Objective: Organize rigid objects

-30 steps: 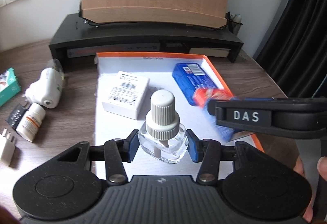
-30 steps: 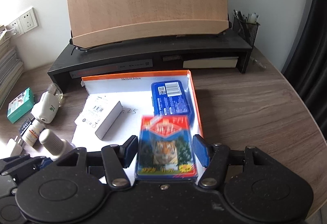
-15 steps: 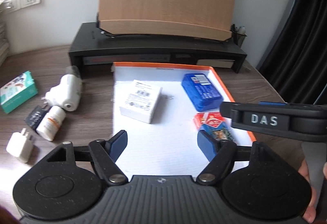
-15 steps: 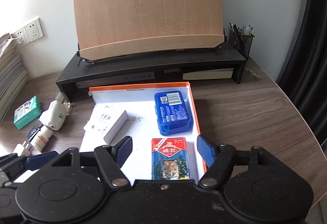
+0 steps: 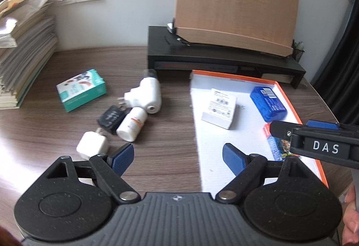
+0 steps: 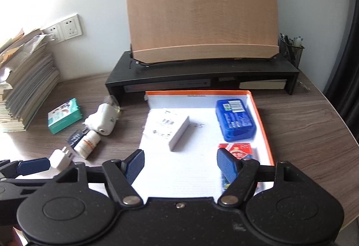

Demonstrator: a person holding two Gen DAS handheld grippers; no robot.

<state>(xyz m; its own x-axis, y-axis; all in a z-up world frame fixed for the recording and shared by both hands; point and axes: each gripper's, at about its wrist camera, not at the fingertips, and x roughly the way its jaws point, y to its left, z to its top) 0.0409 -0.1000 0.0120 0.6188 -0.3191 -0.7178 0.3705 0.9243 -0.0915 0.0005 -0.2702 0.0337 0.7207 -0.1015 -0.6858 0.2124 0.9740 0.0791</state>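
white charger just ahead of left gripper, pill bottle beside it; both grippers released, empty; orange-rimmed tray holds blue case

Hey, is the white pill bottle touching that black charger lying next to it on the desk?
Touching. In the left wrist view the pill bottle lies against the black charger with no desk showing between them; the right wrist view agrees.

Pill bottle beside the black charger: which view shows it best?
Left wrist: the pill bottle lies near, whole, label legible-side up. Right wrist shows the bottle smaller, blurred, at the frame's left.
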